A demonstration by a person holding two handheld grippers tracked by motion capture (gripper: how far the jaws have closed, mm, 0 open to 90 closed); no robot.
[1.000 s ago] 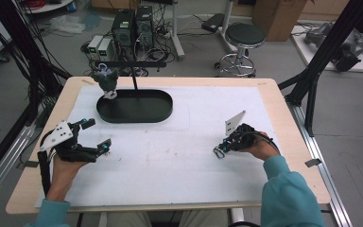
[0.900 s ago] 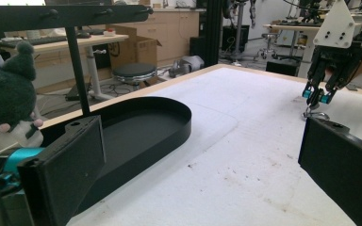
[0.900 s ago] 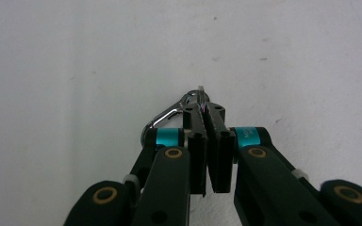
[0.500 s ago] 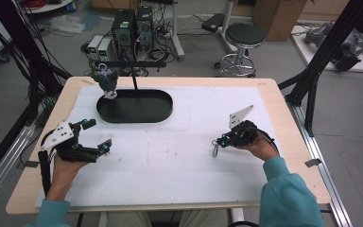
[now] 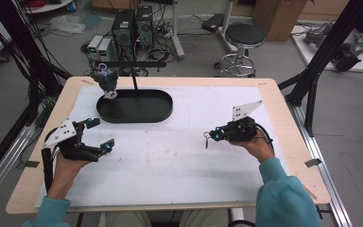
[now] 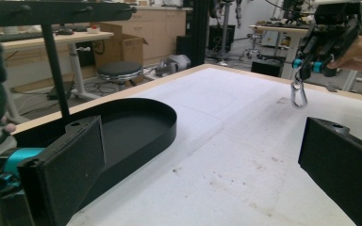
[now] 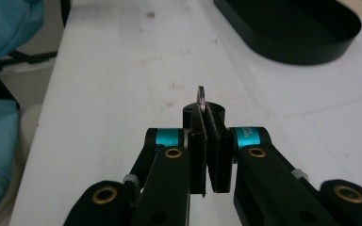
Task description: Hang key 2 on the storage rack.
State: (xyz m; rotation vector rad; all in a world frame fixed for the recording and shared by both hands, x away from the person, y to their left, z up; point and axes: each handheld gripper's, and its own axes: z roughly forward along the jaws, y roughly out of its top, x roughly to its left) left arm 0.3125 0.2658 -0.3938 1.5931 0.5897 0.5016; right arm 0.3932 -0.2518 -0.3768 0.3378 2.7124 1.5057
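A small metal clip (image 6: 298,92) hangs from the right gripper (image 5: 210,136), whose jaws are pressed together on its top ring, the thin metal edge standing up between them in the right gripper view (image 7: 201,100). The clip dangles clear above the white sheet (image 5: 179,156) on the right half of the table (image 5: 283,113), well apart from the black oval tray (image 5: 163,111) at the far left. A black stand (image 5: 133,78) rises from the tray, and a dark plush toy (image 5: 107,81) hangs from its crossbar over the tray's left end. The left gripper (image 5: 99,135) rests near the table's left edge with its jaws spread wide and nothing between them.

The white sheet is scuffed with faint marks and covers most of the pale wooden tabletop. Beyond the far edge stand computer towers (image 5: 133,26) with tangled cables, a round black stool (image 5: 245,35), and cardboard boxes (image 5: 276,16). Black frame poles (image 5: 328,49) flank the table on a grey floor.
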